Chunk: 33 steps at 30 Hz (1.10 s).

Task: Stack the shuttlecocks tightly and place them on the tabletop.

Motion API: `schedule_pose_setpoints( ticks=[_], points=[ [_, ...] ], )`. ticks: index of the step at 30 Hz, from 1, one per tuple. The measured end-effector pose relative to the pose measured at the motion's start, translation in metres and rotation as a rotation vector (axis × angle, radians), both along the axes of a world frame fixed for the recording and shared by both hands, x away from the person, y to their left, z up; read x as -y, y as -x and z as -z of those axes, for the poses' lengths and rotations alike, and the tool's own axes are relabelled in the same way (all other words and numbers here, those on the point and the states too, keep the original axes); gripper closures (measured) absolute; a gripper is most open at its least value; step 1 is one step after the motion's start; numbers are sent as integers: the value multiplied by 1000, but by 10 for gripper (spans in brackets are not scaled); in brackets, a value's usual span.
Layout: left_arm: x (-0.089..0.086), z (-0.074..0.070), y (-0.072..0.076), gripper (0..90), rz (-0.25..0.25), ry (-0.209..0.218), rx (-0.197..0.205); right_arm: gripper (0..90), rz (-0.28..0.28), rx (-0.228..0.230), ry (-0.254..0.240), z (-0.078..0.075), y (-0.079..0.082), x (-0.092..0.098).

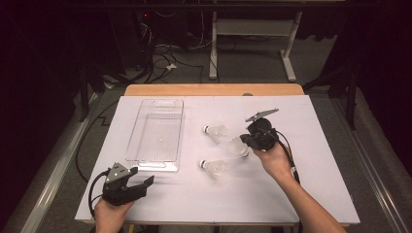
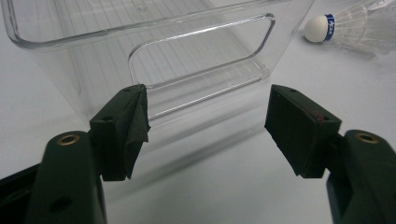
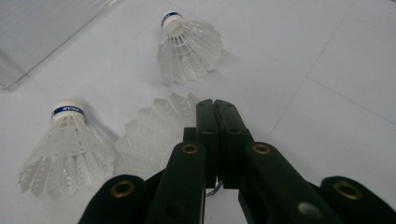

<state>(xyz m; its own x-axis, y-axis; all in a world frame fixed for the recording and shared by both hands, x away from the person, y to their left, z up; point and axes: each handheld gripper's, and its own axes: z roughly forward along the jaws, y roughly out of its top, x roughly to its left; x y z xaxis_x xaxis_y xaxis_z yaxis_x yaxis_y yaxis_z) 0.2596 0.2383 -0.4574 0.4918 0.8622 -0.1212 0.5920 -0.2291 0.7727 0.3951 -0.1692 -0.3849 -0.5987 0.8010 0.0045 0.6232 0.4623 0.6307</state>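
Our right gripper (image 3: 215, 109) has its jaws pinched on a shuttlecock (image 3: 154, 130) just above the worktop (image 1: 311, 160); the thin feather skirt may slip or crush. Our left gripper (image 2: 208, 128), jaws spread, waits before the bin (image 2: 154, 42).

Black grippers: left gripper (image 1: 145, 182), right gripper (image 1: 244, 141); brass rivets on jaws, grey three-cornered top plates, black cables trailing.
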Motion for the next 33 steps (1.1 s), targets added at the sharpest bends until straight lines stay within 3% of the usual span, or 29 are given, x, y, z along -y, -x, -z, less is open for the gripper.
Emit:
schedule_pose_setpoints(
  ticks=[20, 33],
  points=[
    [0, 0, 0, 310, 2, 3, -3, 890, -6, -18, -24, 12, -3, -4],
    [1, 0, 1, 311, 4, 0, -3, 868, 23, -23, -10, 12, -1, 14]
  ],
)
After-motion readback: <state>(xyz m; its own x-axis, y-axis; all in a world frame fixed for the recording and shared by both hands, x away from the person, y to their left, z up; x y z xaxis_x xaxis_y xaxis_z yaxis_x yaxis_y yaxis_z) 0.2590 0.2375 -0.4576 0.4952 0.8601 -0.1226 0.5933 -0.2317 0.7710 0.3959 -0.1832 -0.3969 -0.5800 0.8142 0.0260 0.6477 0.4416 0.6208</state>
